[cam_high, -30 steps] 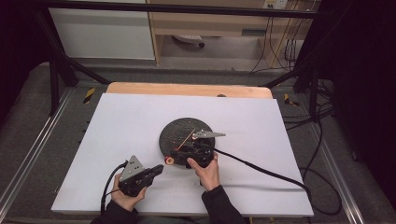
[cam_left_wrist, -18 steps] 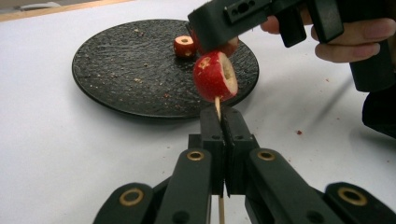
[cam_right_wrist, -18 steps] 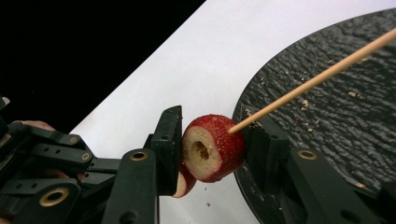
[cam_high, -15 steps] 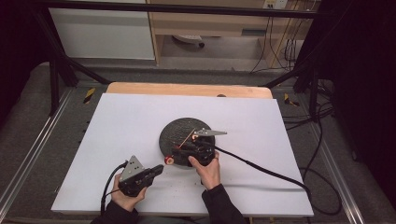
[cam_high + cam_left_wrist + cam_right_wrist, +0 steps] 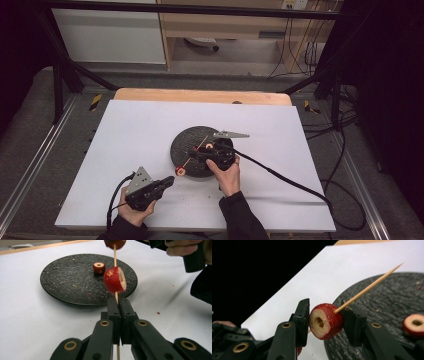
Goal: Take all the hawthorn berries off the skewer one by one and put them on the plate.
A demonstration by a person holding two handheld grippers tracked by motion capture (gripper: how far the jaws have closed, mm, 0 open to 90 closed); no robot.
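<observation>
A thin wooden skewer runs from my left gripper, whose jaws are shut on its lower end, up over a dark round plate. One red cored fruit piece is threaded on the skewer just above those jaws. Farther along, my right gripper is shut on a second red fruit piece, and the skewer passes through it with the tip pointing out over the plate. A third fruit piece lies loose on the plate. In the high view the left gripper sits near the table's front and the right gripper over the plate.
A white sheet covers the table, with a wooden edge at the back. Crumbs are scattered on the plate and on the sheet. The right gripper's cable trails off to the right front. Metal frame rails run along both sides.
The right gripper has shifted slightly farther along the skewer over the plate. The left gripper and the lower fruit piece have stayed put.
</observation>
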